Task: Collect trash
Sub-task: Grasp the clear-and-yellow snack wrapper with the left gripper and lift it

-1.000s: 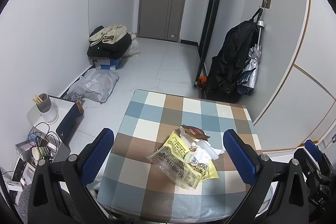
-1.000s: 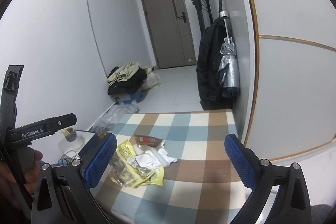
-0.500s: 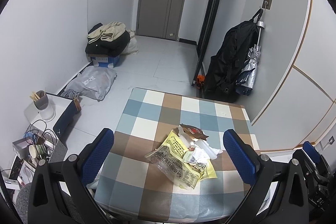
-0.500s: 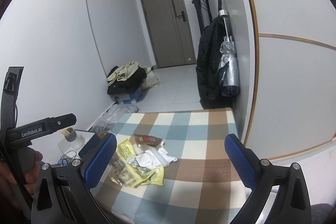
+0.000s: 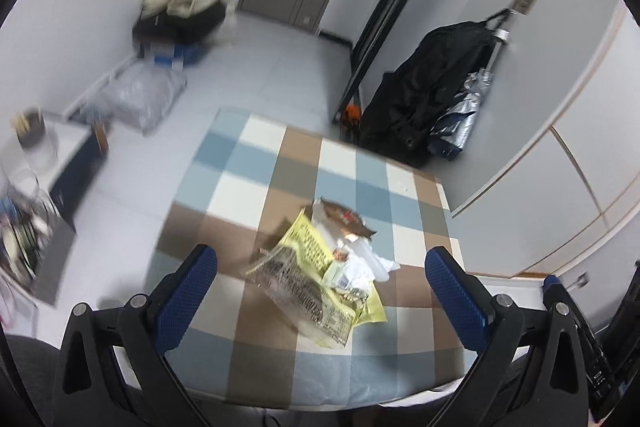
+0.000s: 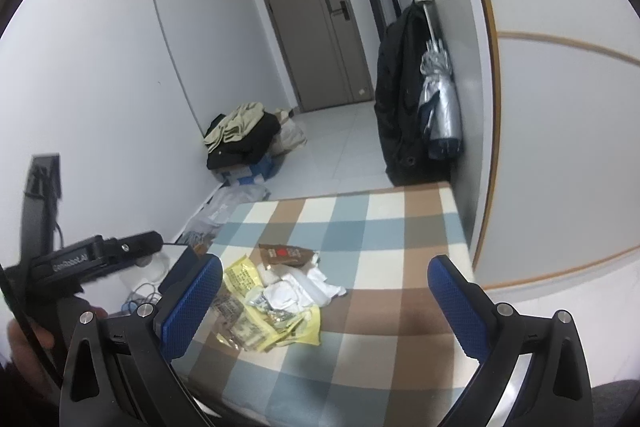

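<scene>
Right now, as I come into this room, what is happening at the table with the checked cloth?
A person holds a two-finger gripper in each hand above the table with the blue, brown and white checked cloth. Both the left gripper and the right gripper are open and hold nothing. On the cloth lies a loose pile of trash: a crumpled yellow printed wrapper, a brown snack packet and white crumpled tissue. Nothing has been picked up yet.

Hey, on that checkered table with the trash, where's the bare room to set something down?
The checkered table is bare along its wall side, right of the trash pile, and across the far rows toward the hanging black bag. The near edge is also bare. It is crowded only around the yellow wrapper.
</scene>
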Demonstrator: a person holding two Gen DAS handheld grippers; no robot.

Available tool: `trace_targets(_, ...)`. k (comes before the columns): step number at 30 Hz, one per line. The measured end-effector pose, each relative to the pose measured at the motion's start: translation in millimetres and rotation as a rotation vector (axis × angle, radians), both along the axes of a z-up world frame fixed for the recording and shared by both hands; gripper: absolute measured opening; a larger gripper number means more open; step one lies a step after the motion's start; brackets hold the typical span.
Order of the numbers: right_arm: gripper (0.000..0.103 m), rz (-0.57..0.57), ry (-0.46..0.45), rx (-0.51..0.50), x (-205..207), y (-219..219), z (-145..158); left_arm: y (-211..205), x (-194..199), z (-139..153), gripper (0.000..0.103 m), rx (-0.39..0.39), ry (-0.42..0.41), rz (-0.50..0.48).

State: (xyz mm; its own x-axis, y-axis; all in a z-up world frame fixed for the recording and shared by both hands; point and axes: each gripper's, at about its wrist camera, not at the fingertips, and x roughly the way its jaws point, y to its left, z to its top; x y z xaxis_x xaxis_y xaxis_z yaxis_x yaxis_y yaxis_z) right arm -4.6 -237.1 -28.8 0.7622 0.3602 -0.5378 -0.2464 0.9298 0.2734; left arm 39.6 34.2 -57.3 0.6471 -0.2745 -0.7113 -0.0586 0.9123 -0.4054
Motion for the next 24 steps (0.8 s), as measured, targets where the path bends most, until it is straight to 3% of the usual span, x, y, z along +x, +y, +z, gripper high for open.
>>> trace_targets(7,0.103,0.014,0.088,0.057,22,0,-13,20,19,-32,0.102,-0.098,0.122,0.028)
trace_targets(14,0.103,0.047,0.129,0.064,41,9,-22,13,34,-54,0.102,-0.138,0.212,-0.022)
trace_targets(17,0.103,0.058,0.14,0.061,47,12,-25,12,38,-60,0.097,-0.131,0.232,-0.02)
trace_targets(20,0.103,0.065,0.151,0.056,50,13,-27,9,39,-61,0.082,-0.115,0.237,-0.04)
trace_targets(23,0.103,0.069,0.16,0.056,51,14,-29,3,40,-64,0.058,-0.099,0.253,-0.067)
trace_targets(24,0.103,0.068,0.161,0.057,52,13,-29,1,42,-66,0.045,-0.095,0.256,-0.075)
